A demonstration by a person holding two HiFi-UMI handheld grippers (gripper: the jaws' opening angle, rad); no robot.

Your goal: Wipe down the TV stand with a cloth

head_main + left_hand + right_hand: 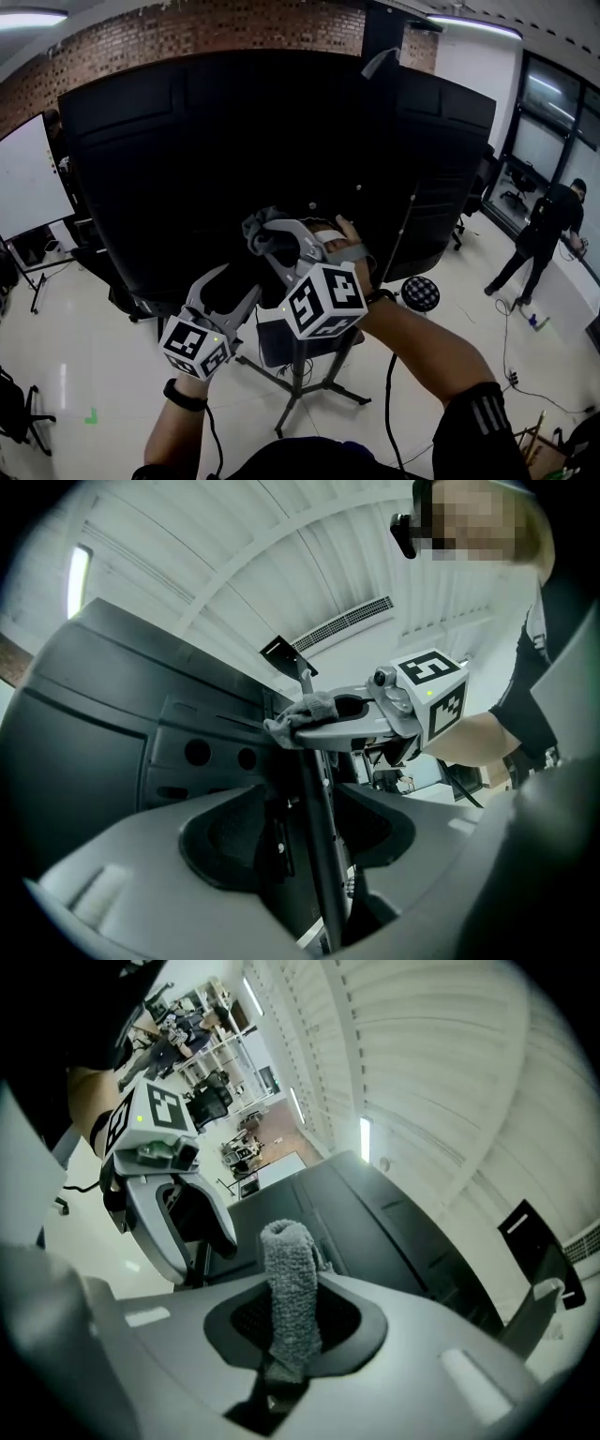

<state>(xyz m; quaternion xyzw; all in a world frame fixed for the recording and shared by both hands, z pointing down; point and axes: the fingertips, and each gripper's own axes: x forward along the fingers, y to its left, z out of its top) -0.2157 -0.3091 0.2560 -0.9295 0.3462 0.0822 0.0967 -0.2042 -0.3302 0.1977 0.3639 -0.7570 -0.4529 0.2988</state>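
The big black TV back (234, 159) stands on a stand with splayed legs (305, 389). My right gripper (267, 234) is shut on a grey cloth (261, 228) and holds it against the stand's upright pole just under the TV. In the left gripper view the cloth (305, 710) touches the pole (317, 855) near its top. From the right gripper view the cloth (291, 1297) stands up between the jaws of the right gripper (295, 1307). My left gripper (234, 291) is lower and to the left, its jaws a little apart with nothing pressed between them; the pole shows through the gap.
A person (544, 234) bends over at the far right by the windows. A whiteboard (23, 178) stands at the left, a round stool (420, 293) right of the stand. Cables run over the floor at the right. A dark box (281, 339) hangs on the stand.
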